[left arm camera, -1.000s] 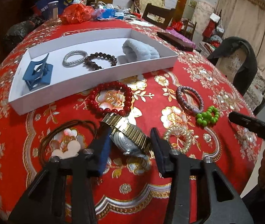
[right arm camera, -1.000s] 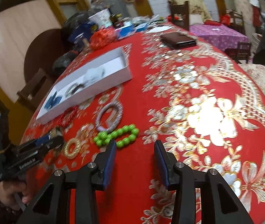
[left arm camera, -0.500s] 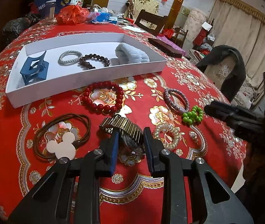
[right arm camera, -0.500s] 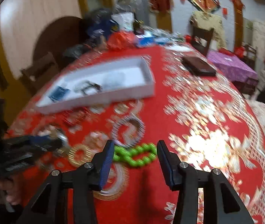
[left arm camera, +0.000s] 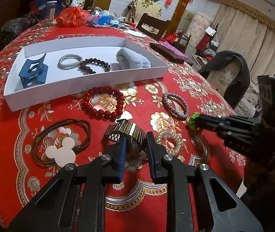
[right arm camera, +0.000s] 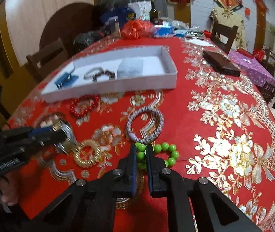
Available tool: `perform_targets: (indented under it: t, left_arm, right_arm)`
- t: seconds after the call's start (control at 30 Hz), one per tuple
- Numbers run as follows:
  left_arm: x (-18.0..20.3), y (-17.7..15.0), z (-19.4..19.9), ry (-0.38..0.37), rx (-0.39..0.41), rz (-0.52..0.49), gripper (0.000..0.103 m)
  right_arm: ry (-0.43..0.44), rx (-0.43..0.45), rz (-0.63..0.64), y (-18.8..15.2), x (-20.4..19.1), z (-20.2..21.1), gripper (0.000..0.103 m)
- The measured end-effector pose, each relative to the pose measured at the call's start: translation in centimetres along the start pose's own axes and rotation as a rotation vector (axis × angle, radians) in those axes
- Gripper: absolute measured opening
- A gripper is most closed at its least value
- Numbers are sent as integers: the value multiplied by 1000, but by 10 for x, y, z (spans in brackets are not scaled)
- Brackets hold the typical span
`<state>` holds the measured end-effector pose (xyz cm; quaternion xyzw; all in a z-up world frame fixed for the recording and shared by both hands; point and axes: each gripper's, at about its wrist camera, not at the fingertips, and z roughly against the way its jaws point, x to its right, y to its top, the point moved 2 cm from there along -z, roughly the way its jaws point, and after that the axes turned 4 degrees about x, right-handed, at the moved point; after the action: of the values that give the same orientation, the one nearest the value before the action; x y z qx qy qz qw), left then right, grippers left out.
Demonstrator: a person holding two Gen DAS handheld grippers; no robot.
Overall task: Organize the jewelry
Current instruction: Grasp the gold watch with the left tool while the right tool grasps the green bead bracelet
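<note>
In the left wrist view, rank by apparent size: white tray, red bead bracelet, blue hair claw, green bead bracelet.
1. white tray
2. red bead bracelet
3. blue hair claw, though farther away
4. green bead bracelet, mostly hidden by the right gripper

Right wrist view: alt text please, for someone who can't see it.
The right gripper is shut on a green bead bracelet on the red tablecloth. A white tray lies beyond.

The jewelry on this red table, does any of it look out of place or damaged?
Nothing looks damaged. Several pieces lie outside the white tray: a red bead bracelet, a gold watch and a green bead bracelet.
</note>
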<state>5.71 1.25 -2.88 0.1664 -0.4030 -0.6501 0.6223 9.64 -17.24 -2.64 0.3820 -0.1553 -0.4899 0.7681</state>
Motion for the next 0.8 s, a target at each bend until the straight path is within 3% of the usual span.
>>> perform_targets:
  t: [0.3,0.8]
  left_arm:
    - [6,2,9,-3,35,-27,14]
    - [3,24,32,8,91,-9,13]
  right_arm:
    - [1,116,-121,16,14,24,9]
    - [17,180,-157,30,11,41,8]
